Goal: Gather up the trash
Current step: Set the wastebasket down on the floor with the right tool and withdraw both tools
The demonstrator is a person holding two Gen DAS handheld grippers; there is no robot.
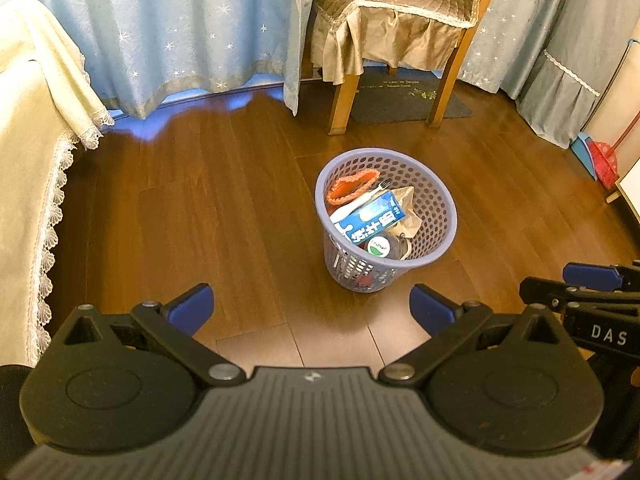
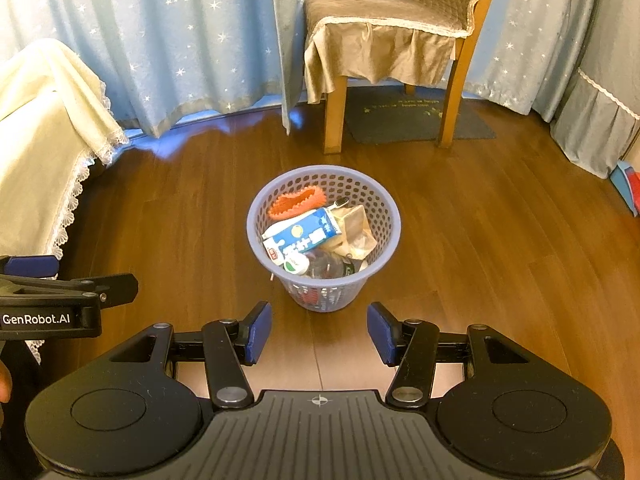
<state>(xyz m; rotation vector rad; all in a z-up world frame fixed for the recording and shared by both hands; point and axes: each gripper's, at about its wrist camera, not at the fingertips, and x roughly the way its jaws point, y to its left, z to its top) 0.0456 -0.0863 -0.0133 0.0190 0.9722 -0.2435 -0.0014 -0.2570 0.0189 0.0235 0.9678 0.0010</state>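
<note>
Collecting looks finished: both tools empty, left tool (image 1: pixel 312 312) wide, right tool (image 2: pixel 318 332) half-spread, short of the filled basket (image 2: pixel 256 236); next, scanning floor (image 2: pixel 500 240) for leftovers.

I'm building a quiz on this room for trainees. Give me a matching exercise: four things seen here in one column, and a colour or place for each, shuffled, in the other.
Things:
1. laundry-style basket
2. milk carton
3. chair
4. doormat

Descriptions:
A. lying inside the basket, blue and white
B. flat on the floor under the chair, dark grey
C. standing on the wooden floor, lilac, perforated
D. behind the basket, draped in a brown quilted cover

Pairs: 1-C, 2-A, 3-D, 4-B
</note>
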